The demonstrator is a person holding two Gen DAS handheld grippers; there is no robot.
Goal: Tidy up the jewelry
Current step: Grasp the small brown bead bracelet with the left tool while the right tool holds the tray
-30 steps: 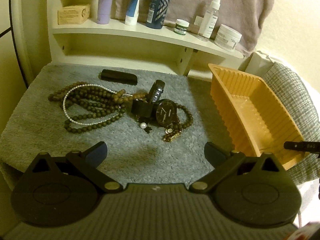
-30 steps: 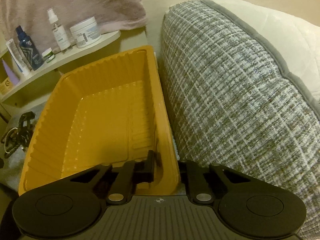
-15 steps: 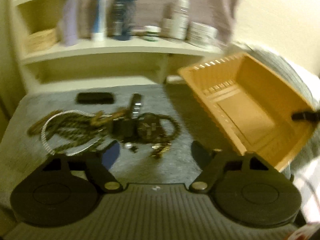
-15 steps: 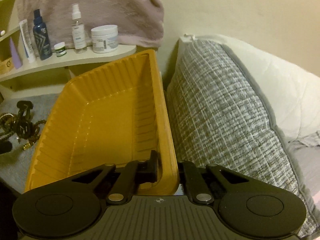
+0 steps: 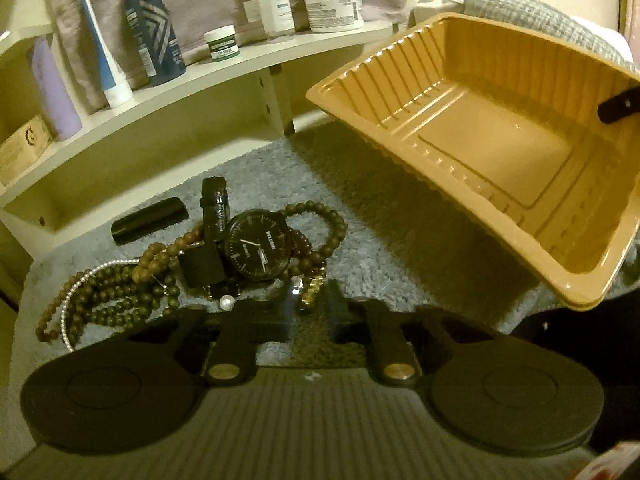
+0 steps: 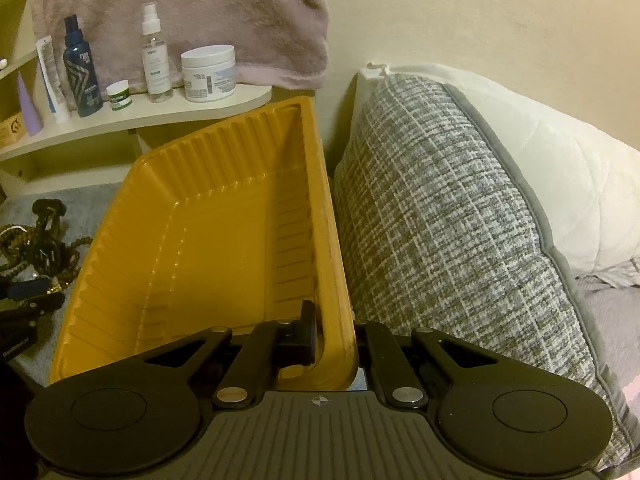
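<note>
A jewelry pile lies on the grey mat [image 5: 380, 240]: a black watch [image 5: 258, 246], brown bead strands [image 5: 120, 296], a thin pearl string [image 5: 84, 284], a loose pearl [image 5: 227, 303] and a gold piece [image 5: 310, 294]. My left gripper [image 5: 310, 316] has closed in around the gold piece at the pile's near edge; whether it grips it is unclear. My right gripper [image 6: 334, 340] is shut on the right rim of the empty orange tray [image 6: 208, 240] and holds it lifted and tilted above the mat; the tray also shows in the left wrist view [image 5: 500, 128].
A shelf [image 5: 192, 76] behind the mat holds bottles, jars and a tube. A black case [image 5: 150, 220] lies at the mat's back. A grey woven pillow [image 6: 452, 220] and a white pillow [image 6: 560, 160] stand right of the tray. A towel [image 6: 180, 12] hangs behind.
The right gripper lifted and tilted the orange tray off the mat. The left gripper moved forward to the pile and its fingers closed from wide open around the gold piece.
</note>
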